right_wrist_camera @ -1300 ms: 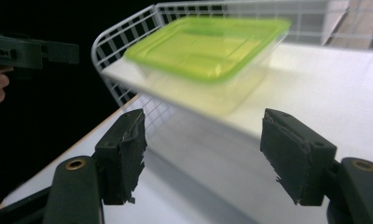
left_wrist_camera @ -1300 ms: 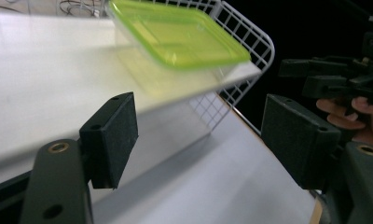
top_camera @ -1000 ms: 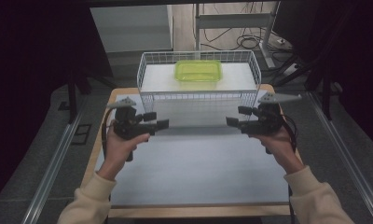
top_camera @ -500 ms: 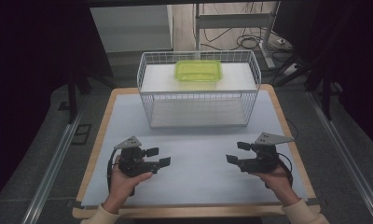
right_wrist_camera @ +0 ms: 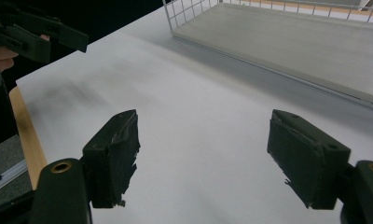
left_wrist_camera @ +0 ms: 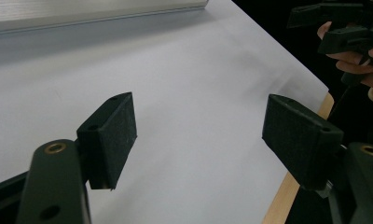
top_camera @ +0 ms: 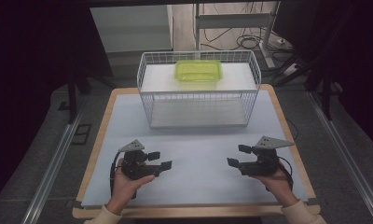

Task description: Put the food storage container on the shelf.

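Note:
A white wire basket (top_camera: pixel 198 109) stands at the far middle of the table, with a yellow-green lidded container (top_camera: pixel 198 71) on the white shelf at its back. My left gripper (top_camera: pixel 159 159) rests low over the white mat near the front left, open, nothing between its jaws; its own view shows it (left_wrist_camera: pixel 198 135) over bare mat. My right gripper (top_camera: pixel 239 156) sits near the front right, also open and empty, pointing toward the left one; its own view shows it (right_wrist_camera: pixel 203 154) above the mat, with the basket's (right_wrist_camera: pixel 287 44) base ahead.
The white mat (top_camera: pixel 194 144) covers a wooden table (top_camera: pixel 98 135) whose edge shows around it. Metal rails run on the floor at both sides. Cables and a table leg lie beyond the basket. The other hand's gripper appears far off in each gripper view.
Both grippers have drawn back from just in front of the basket to the near part of the table, staying open and empty. The basket and container have not moved.

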`<state>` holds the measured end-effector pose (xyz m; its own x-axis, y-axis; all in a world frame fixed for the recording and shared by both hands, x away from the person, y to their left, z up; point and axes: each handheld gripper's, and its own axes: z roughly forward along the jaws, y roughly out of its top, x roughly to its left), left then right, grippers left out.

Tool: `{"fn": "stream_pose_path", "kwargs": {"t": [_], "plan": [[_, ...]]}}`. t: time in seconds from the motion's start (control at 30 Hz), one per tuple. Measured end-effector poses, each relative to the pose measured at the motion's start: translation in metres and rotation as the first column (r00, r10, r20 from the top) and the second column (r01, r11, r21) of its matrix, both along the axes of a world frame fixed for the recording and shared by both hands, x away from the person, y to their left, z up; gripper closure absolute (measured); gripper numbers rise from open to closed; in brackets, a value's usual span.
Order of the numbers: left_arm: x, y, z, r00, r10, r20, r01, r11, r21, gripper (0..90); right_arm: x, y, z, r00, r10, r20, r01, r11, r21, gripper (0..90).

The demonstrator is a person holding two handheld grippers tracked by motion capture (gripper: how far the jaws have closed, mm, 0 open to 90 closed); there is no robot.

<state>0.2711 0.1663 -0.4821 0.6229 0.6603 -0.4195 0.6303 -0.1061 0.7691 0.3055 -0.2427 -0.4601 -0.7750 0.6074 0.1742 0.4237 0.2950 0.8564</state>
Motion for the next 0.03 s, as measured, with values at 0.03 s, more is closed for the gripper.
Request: {"fn": "stream_pose_path", "kwargs": {"t": [0.03], "plan": [[-0.0001,0.0003,-0.0009,1.0000,0.002,-0.002,-0.002,1.0000,-0.001,25.4,-0.0003,-0.0003,-0.0007,1.0000,0.000,0.001,0.000,1.0000,-0.002,24.2]]}}
